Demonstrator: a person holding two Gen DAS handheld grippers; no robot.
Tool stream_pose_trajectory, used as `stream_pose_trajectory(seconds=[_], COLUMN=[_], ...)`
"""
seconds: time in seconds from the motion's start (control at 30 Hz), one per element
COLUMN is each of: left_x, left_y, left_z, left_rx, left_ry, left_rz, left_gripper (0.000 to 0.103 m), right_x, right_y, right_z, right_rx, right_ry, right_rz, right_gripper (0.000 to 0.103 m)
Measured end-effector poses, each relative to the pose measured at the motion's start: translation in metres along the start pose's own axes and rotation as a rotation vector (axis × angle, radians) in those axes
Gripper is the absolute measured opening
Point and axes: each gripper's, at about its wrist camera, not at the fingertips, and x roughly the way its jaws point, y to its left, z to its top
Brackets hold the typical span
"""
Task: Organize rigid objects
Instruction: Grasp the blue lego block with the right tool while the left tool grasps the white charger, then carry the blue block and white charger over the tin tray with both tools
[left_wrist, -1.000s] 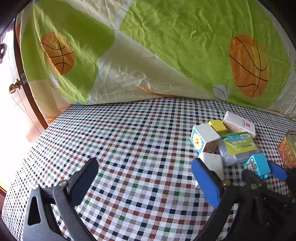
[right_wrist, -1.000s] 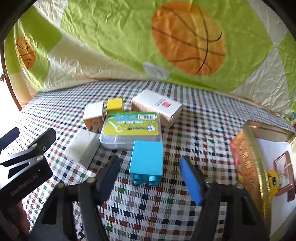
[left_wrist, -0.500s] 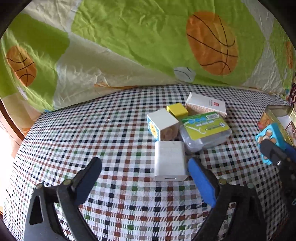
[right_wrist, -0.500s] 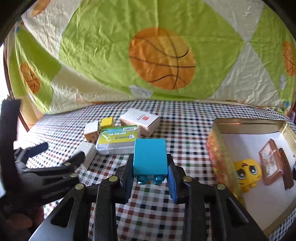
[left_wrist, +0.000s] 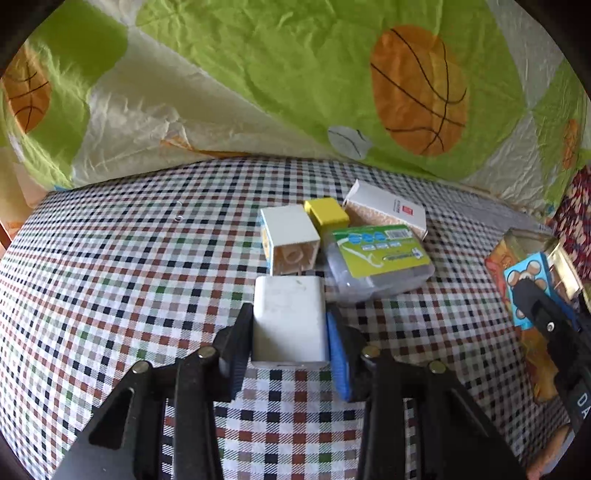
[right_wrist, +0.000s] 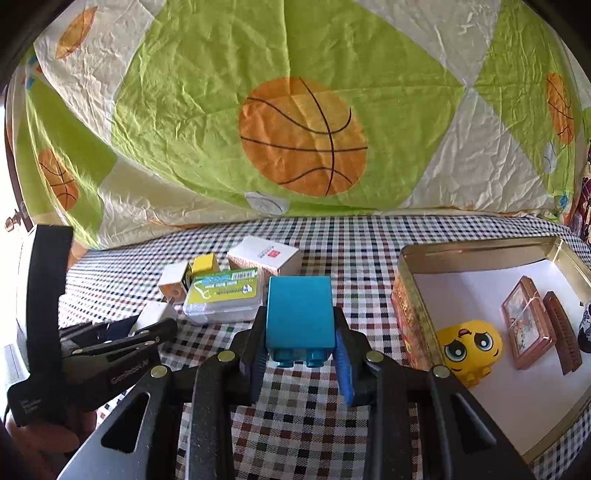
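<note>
My left gripper (left_wrist: 290, 325) is shut on a white charger block (left_wrist: 290, 319) that rests on the checked cloth. My right gripper (right_wrist: 299, 332) is shut on a blue toy brick (right_wrist: 299, 317) and holds it above the cloth, left of the open gold tin (right_wrist: 476, 254). In the left wrist view the blue brick (left_wrist: 526, 275) and the right gripper show at the far right. On the cloth lie a white toy cube (left_wrist: 290, 238), a yellow block (left_wrist: 327, 214), a floss-pick box (left_wrist: 380, 258) and a white carton (left_wrist: 388, 208).
The tin holds a yellow emoji toy (right_wrist: 469, 345), a small framed box (right_wrist: 528, 328) and a brown bar (right_wrist: 563, 336). A green basketball-print sheet (right_wrist: 303, 136) hangs behind the table. A wooden door with a knob (right_wrist: 11, 218) stands at the left.
My left gripper moved forward and shut on the white charger block. My right gripper shut on the blue brick, lifted it and carried it toward the tin.
</note>
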Motion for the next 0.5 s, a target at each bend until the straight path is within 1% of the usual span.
stream_pose_trajectory(seconds=[0.1,0.17,0.27,0.33,0.4,0.5], left_x=[-0.018,-0.027,-0.039,-0.044,-0.05,-0.056], left_y=[0.009,0.011,0.012,0.008,0.002,-0.01], left_z=[-0.002,-0.004,-0.005,-0.005,-0.008,-0.012], left_rx=[-0.053,-0.07,-0.084,-0.081,-0.069,-0.037], left_ry=[-0.1,-0.149,-0.193,-0.218,-0.241,-0.257], left_rz=[-0.019,-0.014,0.008,0.038,0.069,0.085], left_gripper=[0.037,0.037,0.037,0.037,0.037,0.037], right_x=[-0.005,-0.009,-0.017,-0.024,-0.03,-0.035], right_y=[-0.001,-0.001,-0.002,-0.003,-0.003,-0.003], right_z=[0.002,0.002,0.004,0.005,0.007,0.006], right_rx=[0.01,0.01,0.006,0.004,0.003,-0.002], right_ry=[-0.028,-0.048,-0.089,-0.12,-0.143,-0.157], right_rz=[0.012,0.013,0.03,0.054,0.085,0.1], right_gripper=[0.034,0.034,0.034,0.034,0.034,0.034])
